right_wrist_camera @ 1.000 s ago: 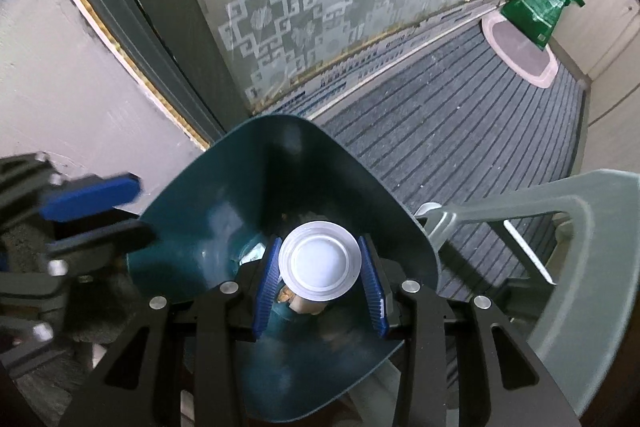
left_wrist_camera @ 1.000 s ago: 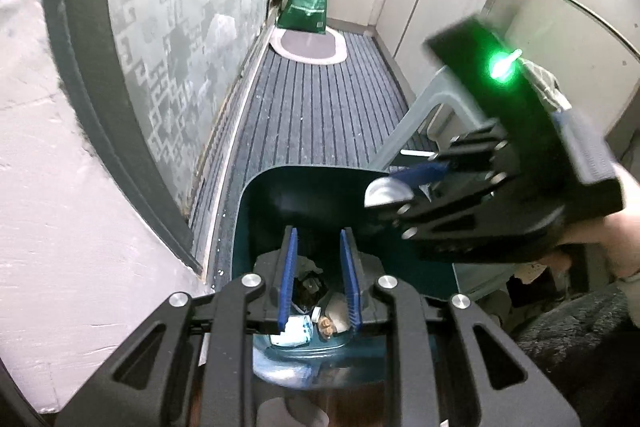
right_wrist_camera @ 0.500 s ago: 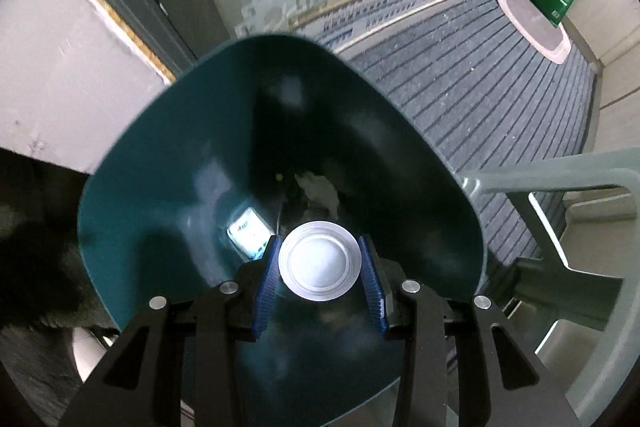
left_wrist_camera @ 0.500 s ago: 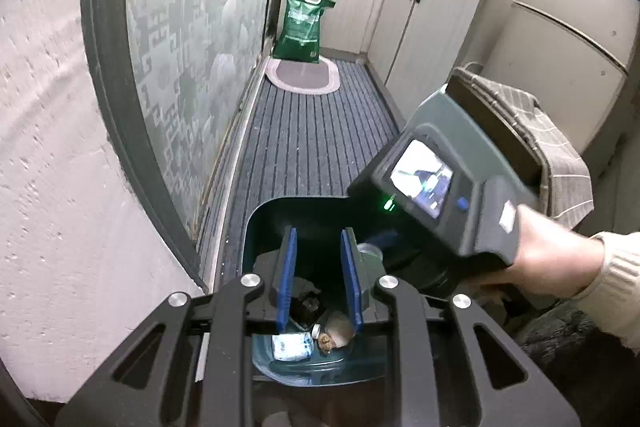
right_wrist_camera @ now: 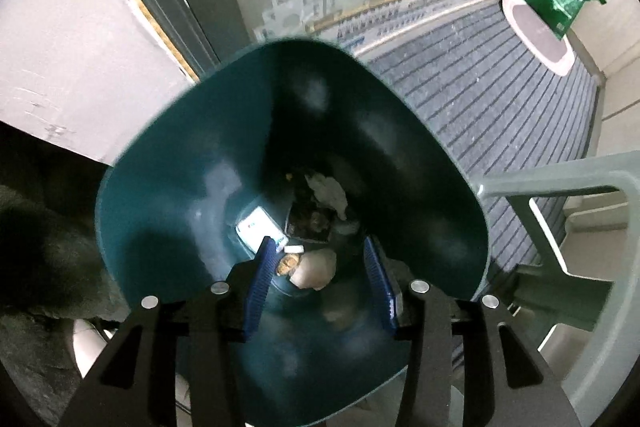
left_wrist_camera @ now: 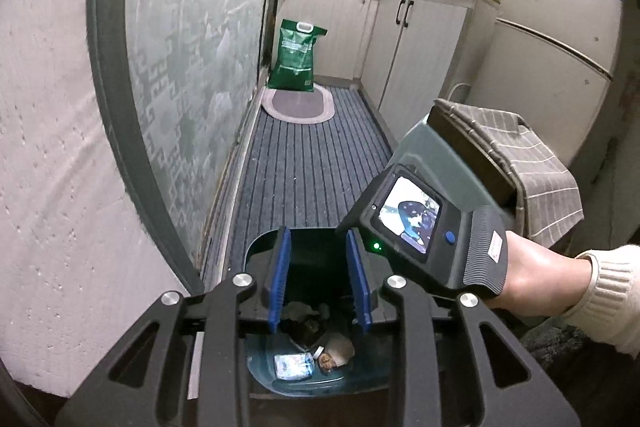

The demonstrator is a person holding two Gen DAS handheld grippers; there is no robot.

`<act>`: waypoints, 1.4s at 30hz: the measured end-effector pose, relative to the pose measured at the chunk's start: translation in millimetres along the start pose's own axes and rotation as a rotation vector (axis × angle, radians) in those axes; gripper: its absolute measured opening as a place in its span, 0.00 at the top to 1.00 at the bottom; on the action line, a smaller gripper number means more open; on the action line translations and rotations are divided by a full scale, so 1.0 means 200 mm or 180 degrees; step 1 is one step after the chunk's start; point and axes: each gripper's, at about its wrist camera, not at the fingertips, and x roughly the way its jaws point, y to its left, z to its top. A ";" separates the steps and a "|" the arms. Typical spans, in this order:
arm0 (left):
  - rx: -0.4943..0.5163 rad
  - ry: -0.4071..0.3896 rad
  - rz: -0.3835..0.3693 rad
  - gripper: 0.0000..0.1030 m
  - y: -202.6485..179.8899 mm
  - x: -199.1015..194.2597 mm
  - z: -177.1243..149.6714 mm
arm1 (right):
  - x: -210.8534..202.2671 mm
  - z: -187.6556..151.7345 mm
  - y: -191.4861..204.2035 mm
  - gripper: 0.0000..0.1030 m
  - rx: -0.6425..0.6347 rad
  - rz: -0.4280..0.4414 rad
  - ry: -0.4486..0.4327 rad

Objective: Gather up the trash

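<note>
Both tools hang over the mouth of a dark teal trash bin [right_wrist_camera: 168, 211] standing on the grey ribbed floor mat [left_wrist_camera: 304, 163] beside the frosted patterned glass door [left_wrist_camera: 192, 67]. The left hand-held gripper [left_wrist_camera: 319, 279] points down into the bin with its blue fingers [left_wrist_camera: 280, 279] spread apart and nothing between them. The right hand-held gripper [right_wrist_camera: 322, 287] is also held over the opening, its blue fingers [right_wrist_camera: 262, 279] wide apart and empty; from the left camera only its grey body with the small lit screen [left_wrist_camera: 412, 219] shows, gripped in the person's right hand [left_wrist_camera: 536, 275], with a cream knitted cuff at the wrist. Down at the bottom of the bin lies the collected trash: a small white-and-blue packet [right_wrist_camera: 258, 227] on the left, crumpled white paper [right_wrist_camera: 328, 191] at the far side, a dark brownish clump [right_wrist_camera: 312, 223] in the middle, and a pale rounded lump [right_wrist_camera: 316, 267] nearest the right tool's fingers. To the right of the bin stands a pale green plastic chair [right_wrist_camera: 580, 267]. Far down the mat sits an oval rug [left_wrist_camera: 298, 105] with a green bag [left_wrist_camera: 296, 57] upright behind it, against white cabinets [left_wrist_camera: 416, 43]. A brown checked cloth [left_wrist_camera: 532, 171] hangs on the right.
</note>
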 end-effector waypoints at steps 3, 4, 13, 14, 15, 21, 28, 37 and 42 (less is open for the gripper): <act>0.0034 -0.0047 -0.0012 0.67 -0.03 -0.01 0.02 | -0.11 0.02 0.00 0.56 -0.0001 -0.0022 -0.0173; 0.0041 -0.0061 -0.0015 0.66 -0.04 -0.02 0.02 | -0.15 0.02 -0.01 0.56 0.0011 -0.0025 -0.0238; 0.0042 -0.0282 0.0078 0.55 -0.10 -0.08 0.09 | -0.56 -0.04 -0.11 0.56 0.0229 -0.0057 -0.0900; 0.0050 -0.0315 0.0078 0.52 -0.11 -0.09 0.10 | -0.62 -0.06 -0.13 0.56 0.0272 -0.0066 -0.0993; 0.0056 -0.0340 0.0074 0.50 -0.12 -0.09 0.11 | -0.66 -0.07 -0.14 0.56 0.0293 -0.0082 -0.1051; 0.0071 -0.0418 0.0086 0.42 -0.16 -0.11 0.15 | -0.86 -0.18 -0.19 0.56 0.0402 -0.0212 -0.1358; 0.0085 -0.0480 0.0047 0.31 -0.21 -0.11 0.17 | -1.05 -0.37 -0.27 0.49 0.0637 -0.0307 -0.1667; 0.0223 -0.0569 0.0067 0.15 -0.32 -0.11 0.20 | -1.20 -0.68 -0.39 0.29 0.1015 -0.0434 -0.1985; 0.0286 -0.0590 0.0052 0.09 -0.38 -0.10 0.20 | -1.30 -0.83 -0.44 0.12 0.1162 -0.0548 -0.2174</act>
